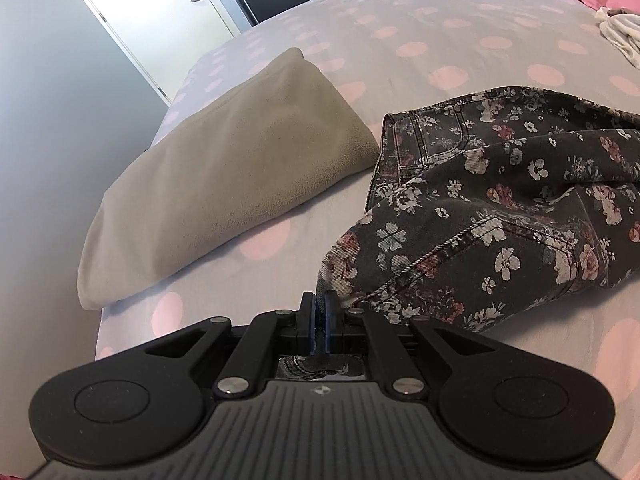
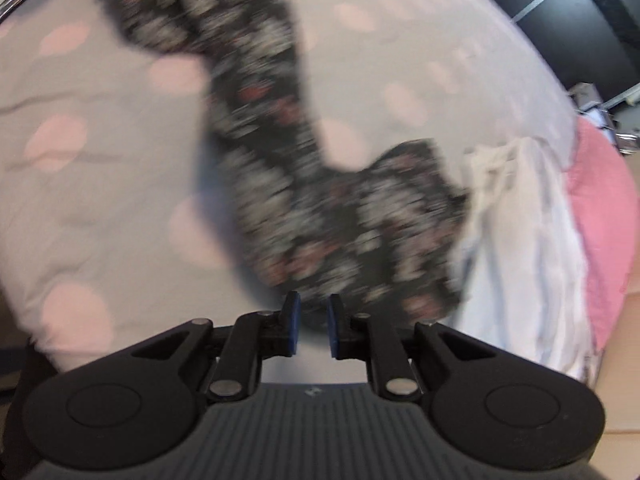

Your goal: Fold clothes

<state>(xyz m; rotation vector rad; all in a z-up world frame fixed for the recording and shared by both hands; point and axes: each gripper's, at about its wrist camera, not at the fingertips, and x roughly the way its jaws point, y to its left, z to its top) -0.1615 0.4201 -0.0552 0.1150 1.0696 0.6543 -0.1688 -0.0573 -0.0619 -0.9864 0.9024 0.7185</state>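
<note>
Dark floral jeans (image 1: 492, 208) lie bunched on the polka-dot bed sheet (image 1: 400, 40), right of centre in the left wrist view. My left gripper (image 1: 319, 312) is shut on an edge of the jeans' fabric. In the right wrist view the jeans (image 2: 280, 184) are motion-blurred and run from the top down to the fingers. My right gripper (image 2: 313, 320) is open with a narrow gap, just above the jeans' near end, and holds nothing.
A folded beige garment (image 1: 224, 176) lies left of the jeans. A white garment (image 2: 516, 248) and a pink pillow (image 2: 604, 232) lie to the right. A door (image 1: 152, 12) and a grey wall stand beyond the bed's left edge.
</note>
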